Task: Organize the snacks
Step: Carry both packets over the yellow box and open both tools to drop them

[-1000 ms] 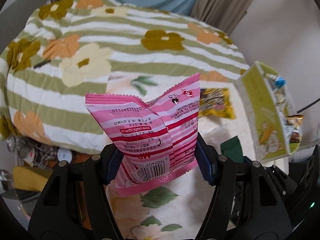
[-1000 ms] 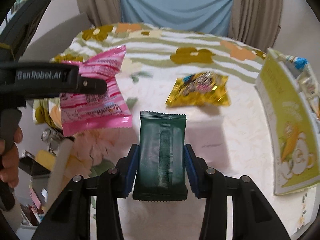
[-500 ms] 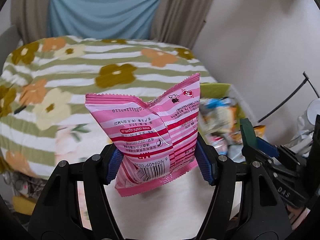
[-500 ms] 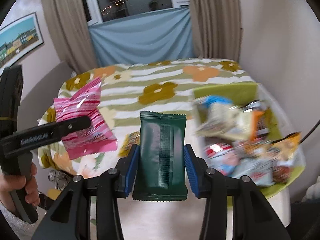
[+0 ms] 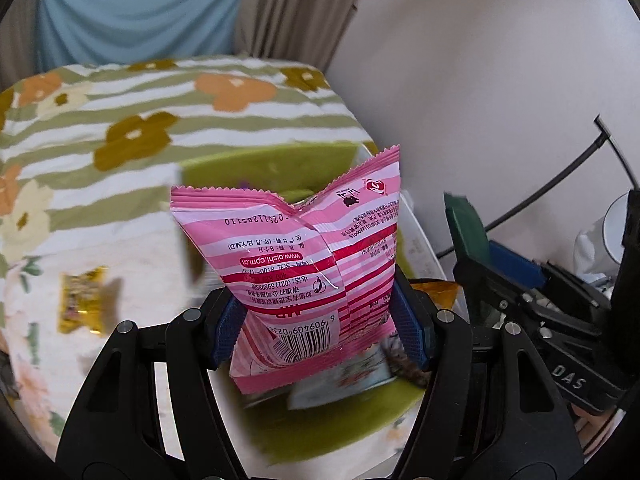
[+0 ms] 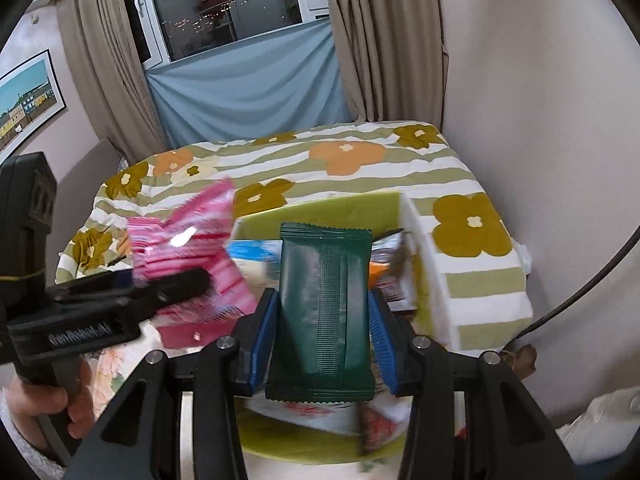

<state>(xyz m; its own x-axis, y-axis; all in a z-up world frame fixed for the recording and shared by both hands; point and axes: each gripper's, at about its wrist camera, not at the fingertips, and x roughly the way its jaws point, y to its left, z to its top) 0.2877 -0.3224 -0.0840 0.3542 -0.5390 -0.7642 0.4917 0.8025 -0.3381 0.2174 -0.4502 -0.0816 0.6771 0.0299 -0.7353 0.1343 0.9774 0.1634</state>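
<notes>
We hold one snack packet (image 5: 304, 280) between the left gripper's (image 5: 322, 336) fingers and another packet (image 6: 324, 312) in the right gripper (image 6: 322, 346), both above the box (image 6: 332, 210) of snacks. Left of the box, a small packet (image 5: 82, 304) lies on the table (image 5: 100, 216).

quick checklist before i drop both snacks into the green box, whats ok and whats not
1. Left gripper shut on the pink packet: ok.
2. Right gripper shut on the dark green packet: ok.
3. Pink packet over the green box: ok, the box floor shows beneath it.
4. Dark green packet over the box: ok, box contents show behind and below it.
5. Free room in the box: cannot tell, the snacks inside are blurred and partly hidden.
6. All snacks collected: not ok, a yellow packet is on the floral cloth outside the box.
</notes>
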